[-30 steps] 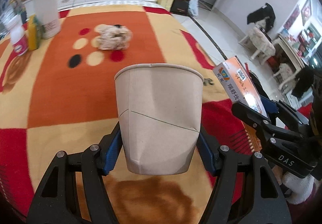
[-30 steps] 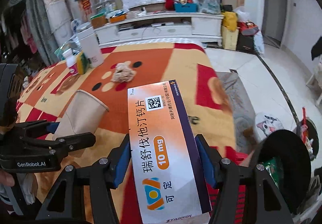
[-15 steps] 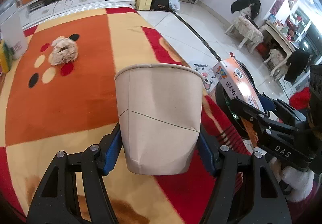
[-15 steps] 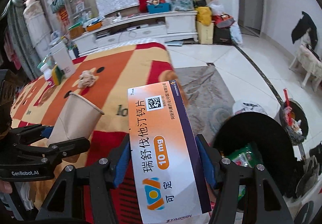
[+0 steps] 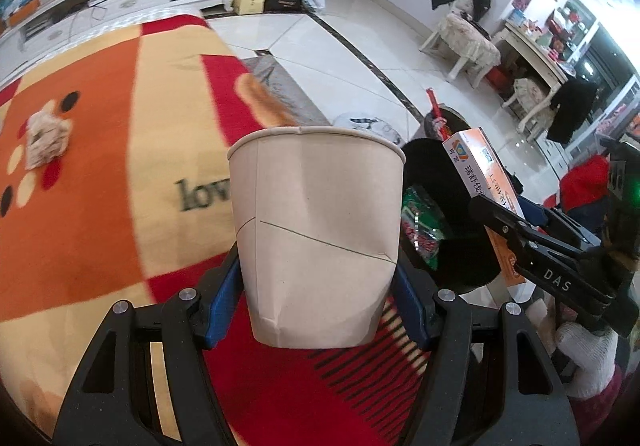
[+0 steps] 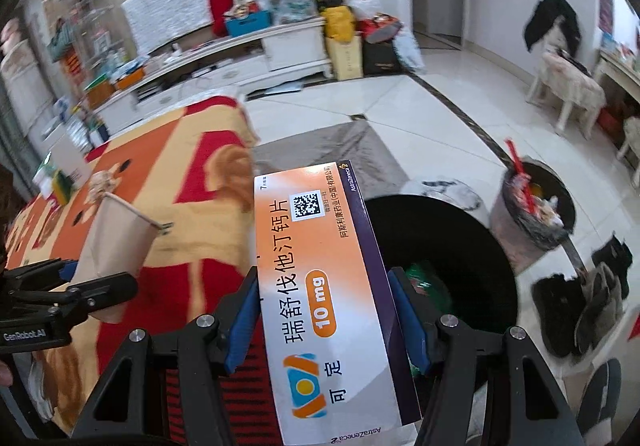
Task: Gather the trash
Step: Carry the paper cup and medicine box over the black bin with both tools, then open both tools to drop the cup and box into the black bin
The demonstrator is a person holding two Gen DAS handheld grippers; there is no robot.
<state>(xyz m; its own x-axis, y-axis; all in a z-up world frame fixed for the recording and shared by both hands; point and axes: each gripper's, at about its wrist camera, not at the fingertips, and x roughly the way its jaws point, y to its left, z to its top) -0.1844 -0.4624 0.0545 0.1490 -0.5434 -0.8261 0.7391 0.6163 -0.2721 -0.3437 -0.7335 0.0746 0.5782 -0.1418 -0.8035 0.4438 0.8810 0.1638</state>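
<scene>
— What are we carrying?

— Our left gripper (image 5: 318, 286) has its blue pads pressed on the lower walls of a paper cup (image 5: 316, 230), upright, above the blanket's edge. Our right gripper (image 6: 320, 320) clamps a flat medicine box (image 6: 324, 286) across its long sides, near the black bin (image 6: 472, 246).

— How will they handle?

— Both look light. The cup seems thin and already creased, so we'd squeeze gently near its base. The box seems stiffer; its edges should take the grip.

Glossy white tile floor (image 6: 448, 117), long white cabinet (image 6: 240, 57) along the far wall, draped chair (image 6: 568, 85) at right.
</scene>
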